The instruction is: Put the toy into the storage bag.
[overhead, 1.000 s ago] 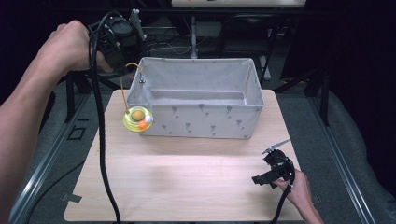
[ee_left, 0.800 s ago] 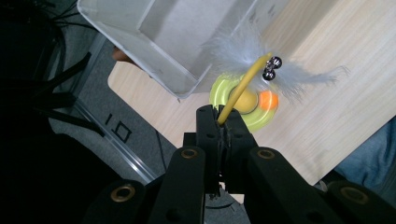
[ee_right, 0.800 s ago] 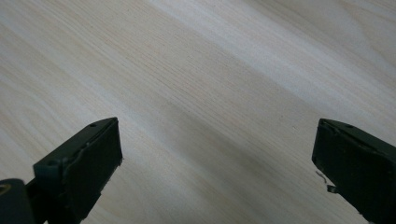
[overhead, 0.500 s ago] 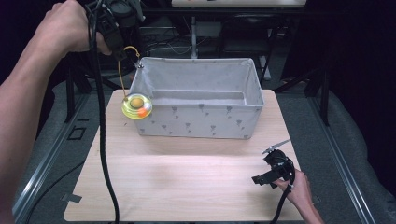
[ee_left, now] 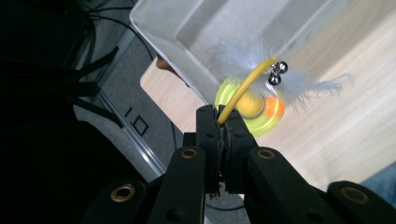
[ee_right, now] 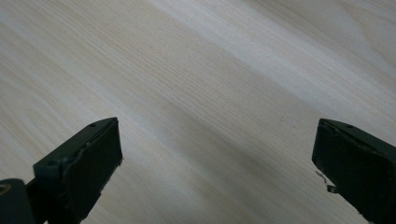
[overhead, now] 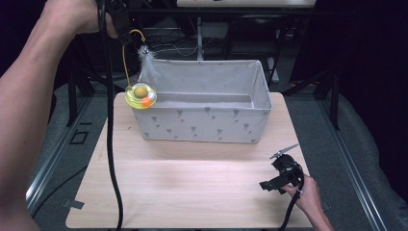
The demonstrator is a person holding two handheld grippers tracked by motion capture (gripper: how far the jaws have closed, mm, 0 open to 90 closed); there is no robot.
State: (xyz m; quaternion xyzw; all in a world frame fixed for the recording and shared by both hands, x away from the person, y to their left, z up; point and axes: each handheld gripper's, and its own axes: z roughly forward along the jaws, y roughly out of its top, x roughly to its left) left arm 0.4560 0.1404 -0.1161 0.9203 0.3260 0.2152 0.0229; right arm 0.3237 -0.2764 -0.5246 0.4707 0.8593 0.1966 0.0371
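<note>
Pale wooden tabletop (overhead: 192,192) under dim surroundings, with dark frame legs and cables behind it; a grey fabric bin (overhead: 202,122) with a small printed pattern stands toward the far side and serves as landmark. Left gripper (ee_left: 224,122), raised above the bin's left rear corner, has its jaws pressed together on the yellow wire stem (ee_left: 243,91) of a cat toy (overhead: 140,95). Toy: a translucent yellow-green disc carrying a yellow ball and an orange ball, with a white feather (ee_left: 261,77) and two small metal bells (ee_left: 276,73) at the curved top of the stem. It hangs clear of the table, the disc level with the bin's left rim and just outside or over that corner; which of the two cannot be told. Judged handling: very light; the thin stem looks springy, so the disc is likely to swing and twist under any quick move, and the feather is soft and easily crushed. The stem, gripped as here, seems the sound hold; the disc edge would be a slippery second choice. Right gripper (overhead: 284,174) rests low over the tabletop at the bin's near right, well apart from it, jaws spread wide with nothing between them.
</note>
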